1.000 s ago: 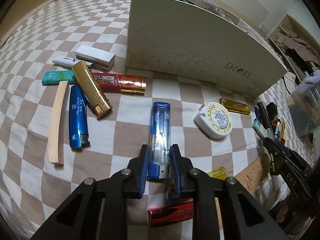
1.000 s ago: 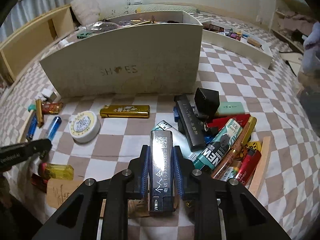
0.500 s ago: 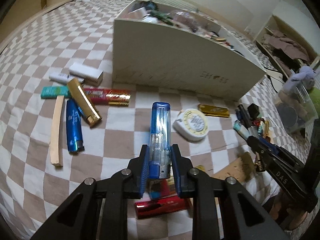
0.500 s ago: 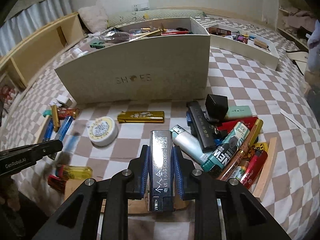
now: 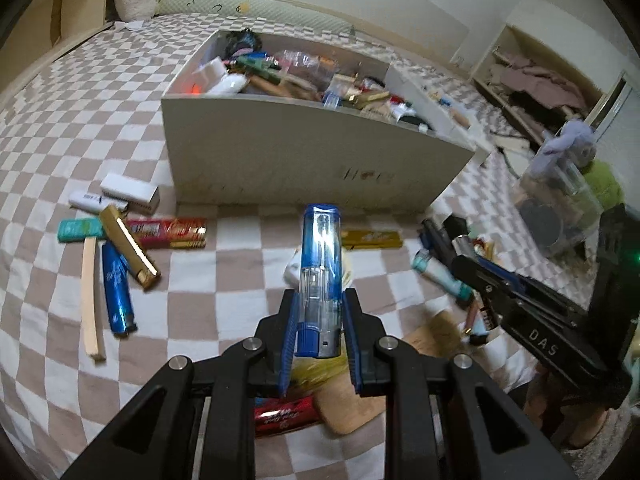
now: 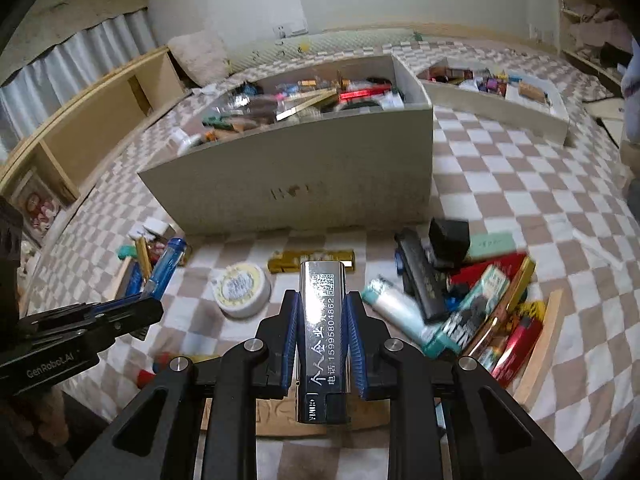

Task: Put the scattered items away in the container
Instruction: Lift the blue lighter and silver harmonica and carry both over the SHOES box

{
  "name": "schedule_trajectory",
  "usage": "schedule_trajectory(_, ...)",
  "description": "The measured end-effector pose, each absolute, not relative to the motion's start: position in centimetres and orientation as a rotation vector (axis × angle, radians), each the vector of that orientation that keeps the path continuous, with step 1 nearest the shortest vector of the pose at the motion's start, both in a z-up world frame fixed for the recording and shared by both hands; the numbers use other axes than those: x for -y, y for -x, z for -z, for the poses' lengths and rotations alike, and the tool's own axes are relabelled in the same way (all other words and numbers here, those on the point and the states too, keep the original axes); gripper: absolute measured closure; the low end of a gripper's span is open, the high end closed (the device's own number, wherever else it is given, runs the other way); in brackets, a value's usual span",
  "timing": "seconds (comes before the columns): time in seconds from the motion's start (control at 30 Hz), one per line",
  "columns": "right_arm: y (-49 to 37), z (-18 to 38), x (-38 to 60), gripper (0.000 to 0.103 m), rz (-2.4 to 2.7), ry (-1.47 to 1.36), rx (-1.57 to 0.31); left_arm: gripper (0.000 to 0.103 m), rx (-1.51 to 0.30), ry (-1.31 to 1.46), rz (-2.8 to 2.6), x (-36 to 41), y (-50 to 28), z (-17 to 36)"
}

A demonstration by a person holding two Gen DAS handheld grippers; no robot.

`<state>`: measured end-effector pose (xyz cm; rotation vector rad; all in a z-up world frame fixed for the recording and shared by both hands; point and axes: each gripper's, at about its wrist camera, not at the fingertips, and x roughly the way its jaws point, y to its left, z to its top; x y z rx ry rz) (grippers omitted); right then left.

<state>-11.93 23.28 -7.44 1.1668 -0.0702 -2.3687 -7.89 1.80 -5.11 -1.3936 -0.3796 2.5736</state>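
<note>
Left wrist view: left gripper is clamped on a translucent blue plastic lighter, held clear above the brown-and-white checkered bedspread. Right wrist view: right gripper is clamped on a chrome rectangular lighter with printed white text, also off the surface. Open cream cardboard box sits ahead of both, already full of mixed items. Loose on the bedspread: gold flat lighter just in front of the box, round white tape measure with yellow label, dark blue lighter, wooden stick.
</note>
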Motion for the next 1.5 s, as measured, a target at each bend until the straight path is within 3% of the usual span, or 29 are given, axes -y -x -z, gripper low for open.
schedule_trajectory(0.9, 23.3, -0.3, -21.3, 0.078, 2.429, -0.975, 0.058, 0.081, 0.311, 1.177, -2.741, 0.2, 17.4, -2.5)
schedule_trajectory(1.5, 30.5, 1.8, -19.2, 0.078, 2.388, -1.102, -0.055, 0.081, 0.304, 1.228, -2.767, 0.7, 21.7, -0.9)
